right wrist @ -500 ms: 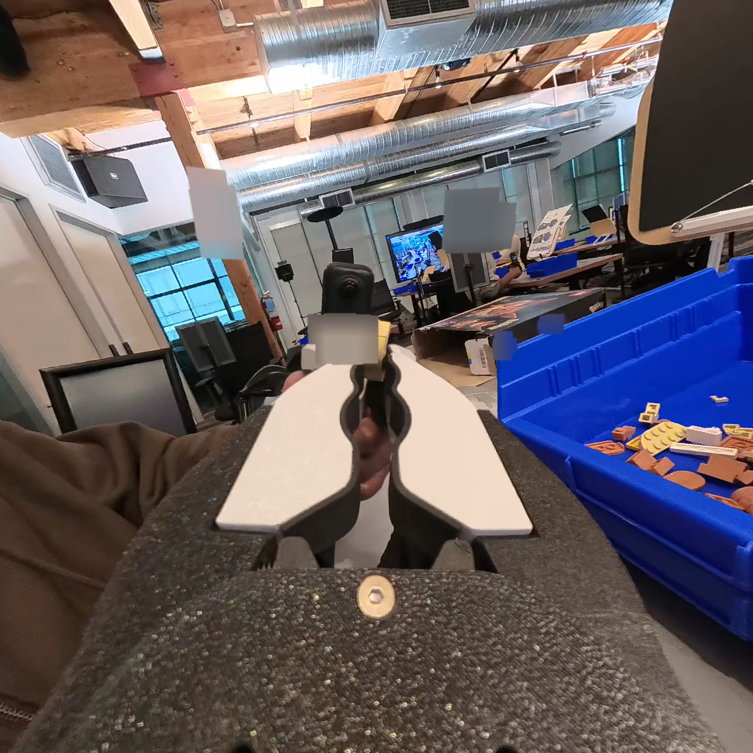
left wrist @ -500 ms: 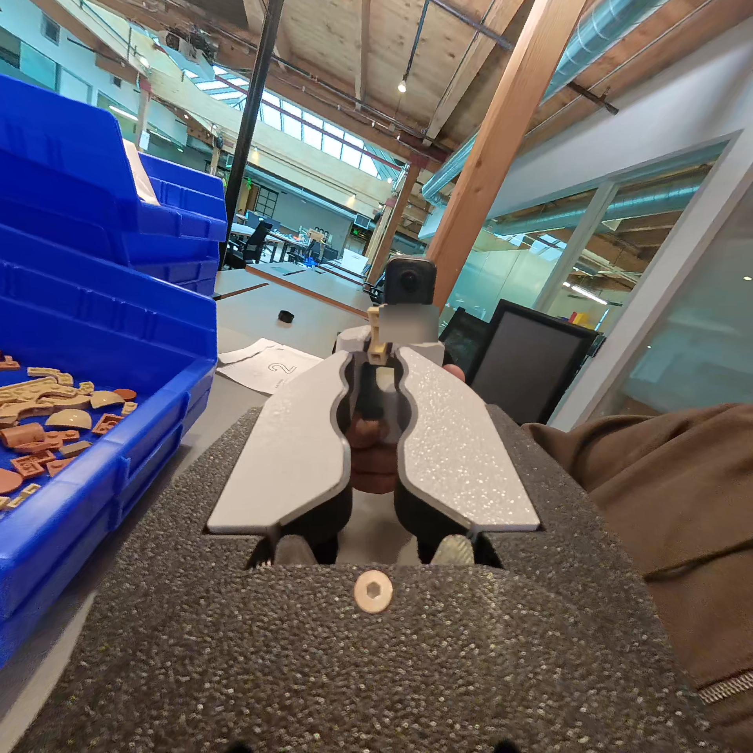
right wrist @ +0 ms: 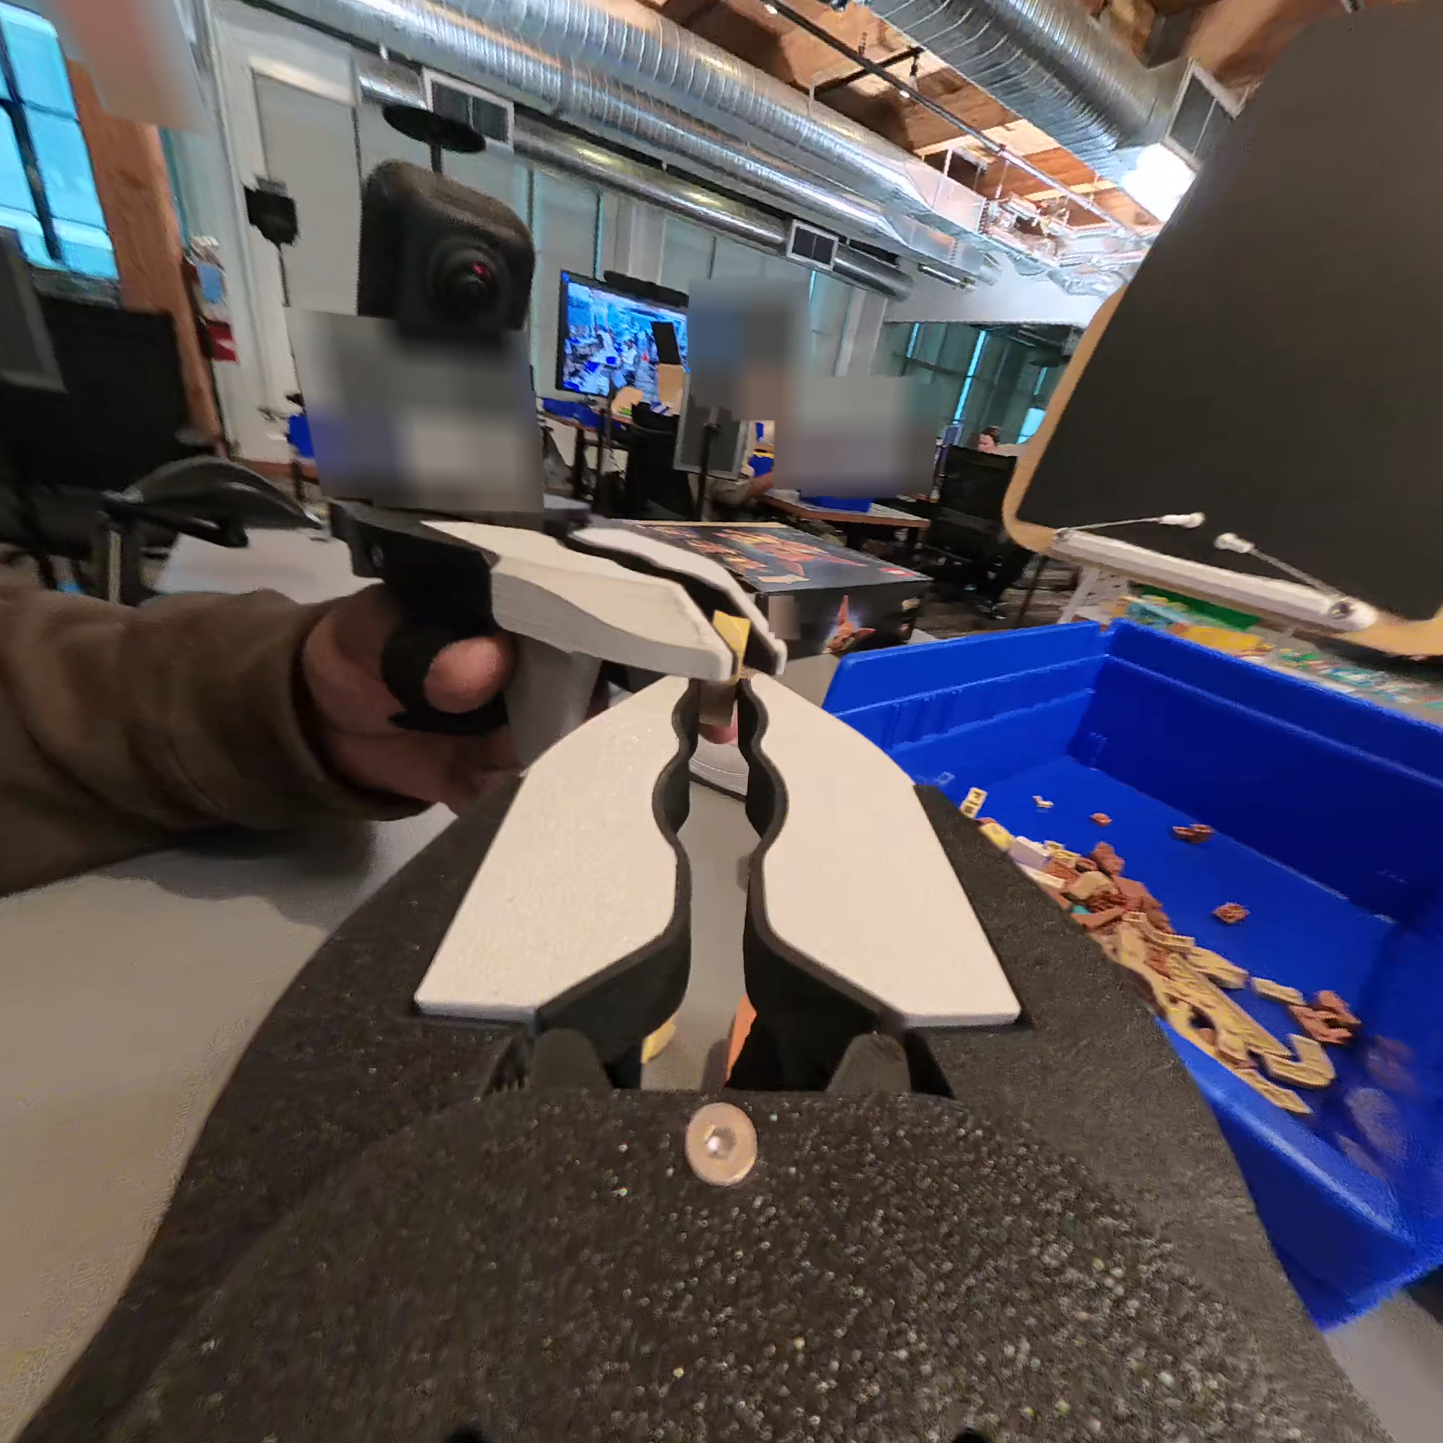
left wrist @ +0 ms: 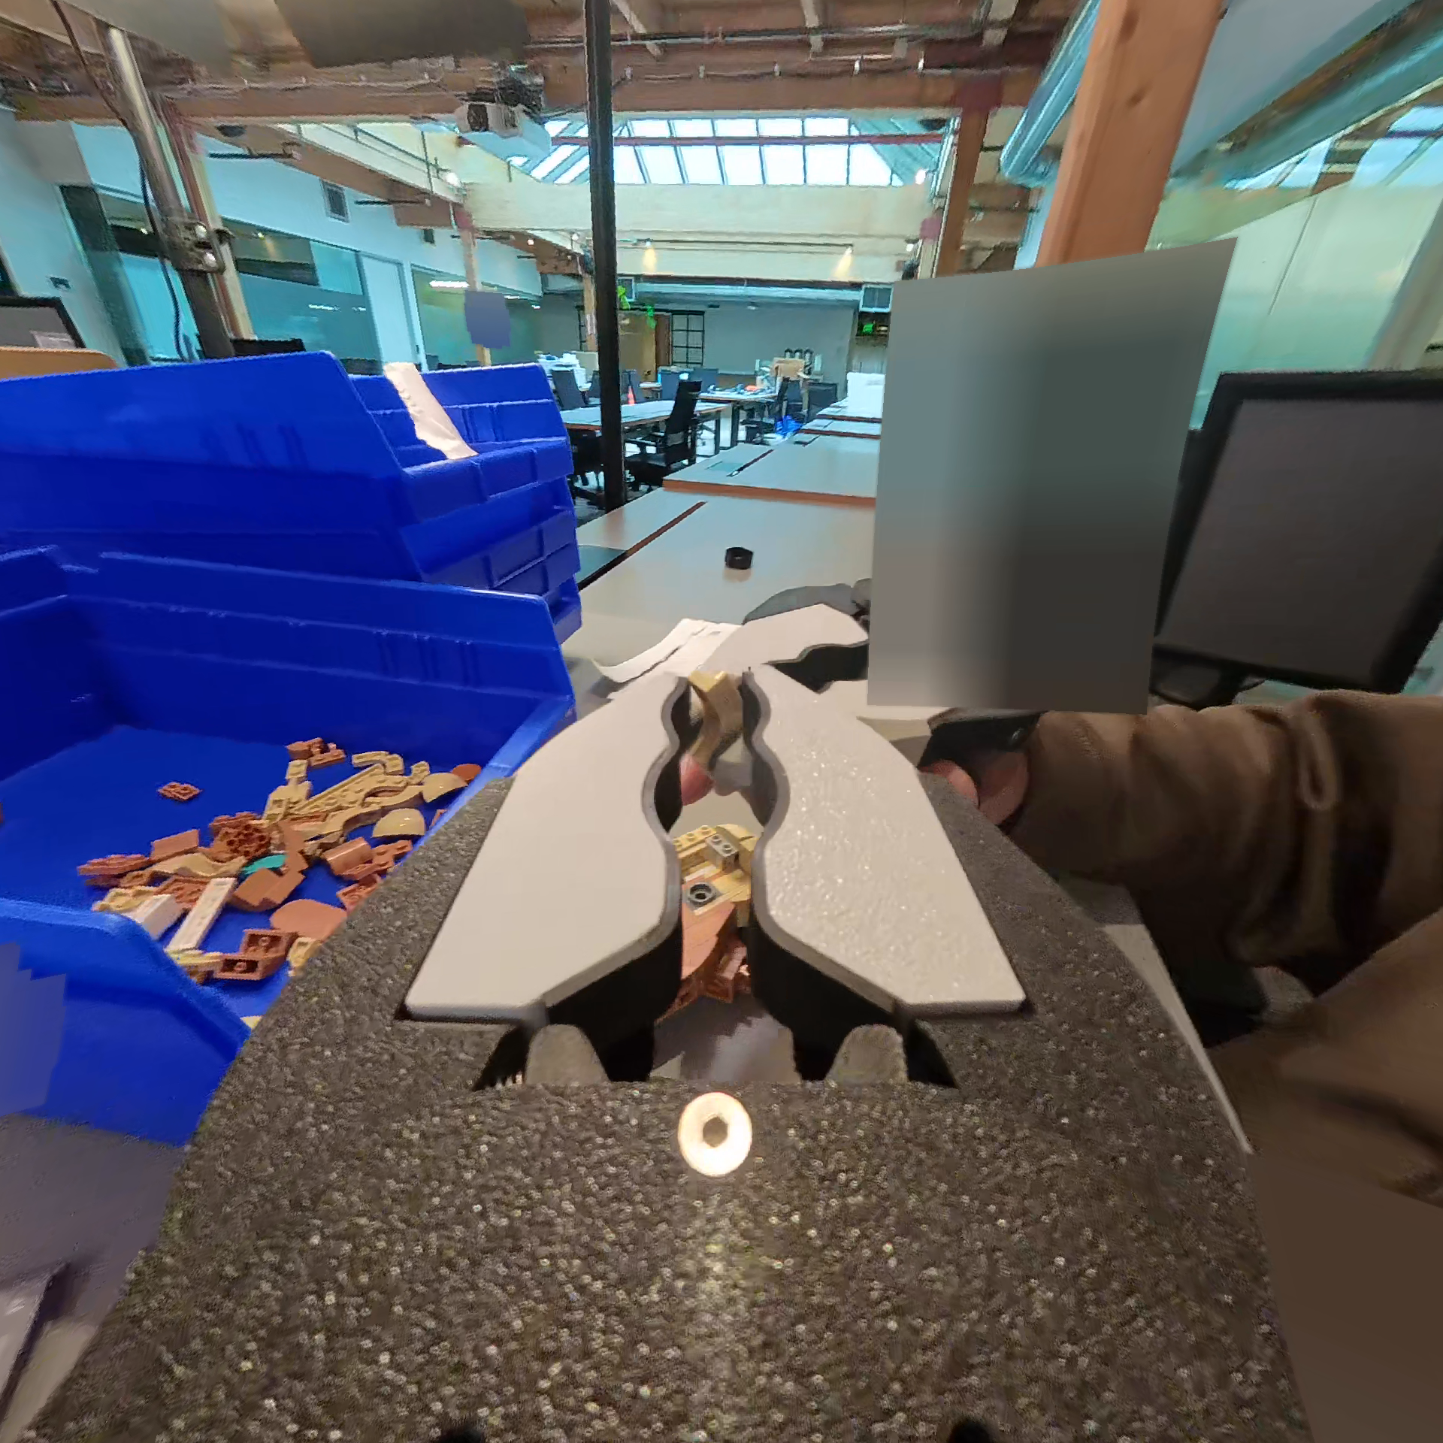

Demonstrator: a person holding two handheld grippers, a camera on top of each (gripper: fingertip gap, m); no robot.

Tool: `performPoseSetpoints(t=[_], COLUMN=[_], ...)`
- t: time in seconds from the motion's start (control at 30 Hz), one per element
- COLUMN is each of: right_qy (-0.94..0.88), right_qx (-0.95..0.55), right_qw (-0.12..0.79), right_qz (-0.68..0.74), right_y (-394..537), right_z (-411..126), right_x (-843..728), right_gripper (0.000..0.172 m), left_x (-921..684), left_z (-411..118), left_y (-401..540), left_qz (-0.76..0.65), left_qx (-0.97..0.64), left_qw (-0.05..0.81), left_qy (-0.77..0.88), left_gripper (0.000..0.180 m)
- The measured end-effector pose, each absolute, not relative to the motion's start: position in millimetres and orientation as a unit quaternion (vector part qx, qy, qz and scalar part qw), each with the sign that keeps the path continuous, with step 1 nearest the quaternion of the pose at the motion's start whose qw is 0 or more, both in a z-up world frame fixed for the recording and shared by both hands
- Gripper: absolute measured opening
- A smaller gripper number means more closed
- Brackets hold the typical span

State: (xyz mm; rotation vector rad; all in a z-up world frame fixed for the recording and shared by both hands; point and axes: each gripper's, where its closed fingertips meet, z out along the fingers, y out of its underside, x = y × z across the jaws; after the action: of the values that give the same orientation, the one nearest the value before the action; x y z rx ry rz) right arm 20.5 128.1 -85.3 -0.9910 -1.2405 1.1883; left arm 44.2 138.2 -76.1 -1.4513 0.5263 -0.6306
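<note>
Gripping one small tan plastic brick (left wrist: 717,714) from both ends, the left gripper (left wrist: 714,687) and right gripper (right wrist: 717,687) meet tip to tip, jaws narrow, with the blue plastic bin (right wrist: 1171,703) at three o'clock of the right one.

My left gripper (left wrist: 714,695): pale grey wavy-edged fingers (left wrist: 874,859), speckled black foam body, silver hex screw (left wrist: 714,1134) at 6 o'clock. Right gripper (right wrist: 714,691) is built the same, screw (right wrist: 720,1145) included. Brown sleeve (right wrist: 140,703) at 9 o'clock.
</note>
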Motion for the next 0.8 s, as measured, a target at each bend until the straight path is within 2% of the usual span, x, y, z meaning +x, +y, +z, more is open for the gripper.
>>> performPoseSetpoints(t=[0.23,0.33,0.43,0.53,0.7,0.8], right_qy=[-0.542,-0.561,-0.586,-0.584,-0.565,-0.564], right_qx=[-0.398,-0.348,-0.310,-0.322,-0.345,-0.347], right_qw=[0.626,0.695,0.715,0.706,0.691,0.680], right_qz=[0.394,0.285,0.223,0.239,0.291,0.314], right_y=[137.1,137.3,128.6,126.5,130.6,129.4], right_z=[-83.8,-81.0,-87.4,-89.6,-82.8,-82.0], right_x=[22.8,25.6,21.7,18.9,23.9,25.0], right_gripper=[0.015,0.018,0.020,0.018,0.001,0.000], left_x=[33.6,32.8,37.4,43.1,45.9,45.7], left_z=[-71.6,-66.5,-69.1,-72.3,-72.4,-72.3], left_y=[139.5,136.8,135.3,134.0,131.8,130.5], left_qz=[-0.140,-0.117,-0.120,-0.135,-0.148,-0.165], left_qx=[-0.635,-0.625,-0.626,-0.629,-0.630,-0.633], left_qw=[0.712,0.721,0.715,0.706,0.700,0.693], left_qy=[0.267,0.274,0.288,0.296,0.303,0.302], left_gripper=[0.010,0.010,0.010,0.010,0.010,0.010])
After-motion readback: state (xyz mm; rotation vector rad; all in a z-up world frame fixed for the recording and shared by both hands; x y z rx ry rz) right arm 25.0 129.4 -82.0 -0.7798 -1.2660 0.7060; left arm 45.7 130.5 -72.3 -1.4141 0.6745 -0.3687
